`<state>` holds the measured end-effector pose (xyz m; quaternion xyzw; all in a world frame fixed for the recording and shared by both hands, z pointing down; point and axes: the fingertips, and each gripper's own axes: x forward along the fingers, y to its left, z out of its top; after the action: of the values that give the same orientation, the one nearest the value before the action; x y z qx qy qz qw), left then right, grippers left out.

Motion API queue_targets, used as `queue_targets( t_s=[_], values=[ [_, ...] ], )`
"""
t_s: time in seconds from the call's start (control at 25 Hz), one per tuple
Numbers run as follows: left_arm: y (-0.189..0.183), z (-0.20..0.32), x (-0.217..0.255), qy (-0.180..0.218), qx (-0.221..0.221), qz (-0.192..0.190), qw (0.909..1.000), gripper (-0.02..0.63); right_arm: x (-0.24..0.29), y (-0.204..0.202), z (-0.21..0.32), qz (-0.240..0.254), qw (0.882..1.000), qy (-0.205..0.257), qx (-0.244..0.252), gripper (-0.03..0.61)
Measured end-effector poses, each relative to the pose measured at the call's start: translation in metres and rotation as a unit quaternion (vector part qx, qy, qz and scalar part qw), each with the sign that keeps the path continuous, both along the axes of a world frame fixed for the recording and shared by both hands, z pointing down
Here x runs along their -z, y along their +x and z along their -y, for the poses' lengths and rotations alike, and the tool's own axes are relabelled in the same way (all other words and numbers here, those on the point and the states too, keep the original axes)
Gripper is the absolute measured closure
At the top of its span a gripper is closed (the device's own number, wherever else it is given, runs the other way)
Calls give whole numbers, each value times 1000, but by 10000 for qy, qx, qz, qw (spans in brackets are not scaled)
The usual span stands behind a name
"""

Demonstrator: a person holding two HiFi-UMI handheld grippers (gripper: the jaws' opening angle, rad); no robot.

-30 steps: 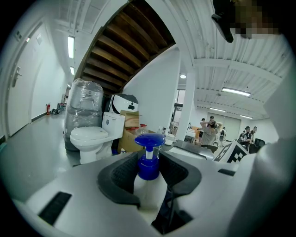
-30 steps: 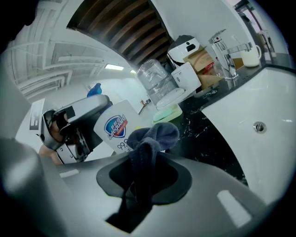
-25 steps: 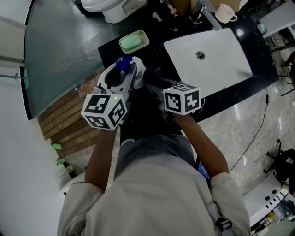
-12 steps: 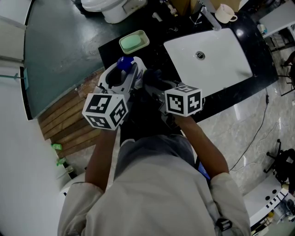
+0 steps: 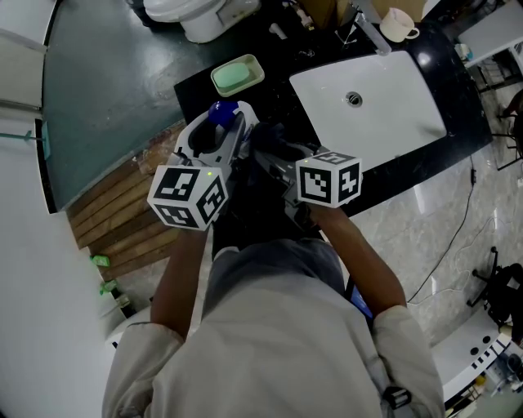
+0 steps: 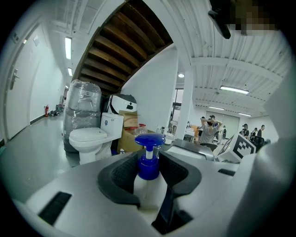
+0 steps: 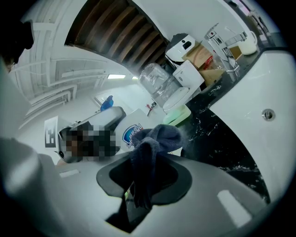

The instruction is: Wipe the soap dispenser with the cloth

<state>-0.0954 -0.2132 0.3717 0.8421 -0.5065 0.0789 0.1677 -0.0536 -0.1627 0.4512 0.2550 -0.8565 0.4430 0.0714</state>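
Now white, blue-pumped soap dispenser [image 6: 148,167] being clamped in left gripper [image 6: 149,179]; dark cloth [image 7: 152,141] being pinched in right gripper [image 7: 145,179]; label [image 7: 131,133] being shown there only.

Open black counter [image 5: 276,91] between green soap dish [image 5: 237,74] and sink [image 5: 396,122]; faucet [image 5: 372,31], cup [image 5: 399,23] beyond.

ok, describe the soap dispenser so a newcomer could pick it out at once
Find the white sink set in the black counter. Left of it, nearer the person than the pale green dish, the left gripper clamps the soap dispenser, a white bottle. Only it has a bright blue pump top.
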Motion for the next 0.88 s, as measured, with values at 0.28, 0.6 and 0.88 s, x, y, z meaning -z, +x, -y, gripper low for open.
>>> queue_targets(
  t_s=[0.28, 0.6, 0.88],
  values=[
    [1, 2, -1, 10, -23, 23, 10000, 471, 7, 0, 2, 67, 9999, 37, 88, 502],
    [3, 1, -1, 20, -46, 26, 10000, 471, 21, 0, 3, 151, 9996, 153, 169, 502],
    [3, 2, -1, 14, -64, 18, 10000, 471, 31, 0, 5, 312, 9993, 149, 171, 502]
  ],
)
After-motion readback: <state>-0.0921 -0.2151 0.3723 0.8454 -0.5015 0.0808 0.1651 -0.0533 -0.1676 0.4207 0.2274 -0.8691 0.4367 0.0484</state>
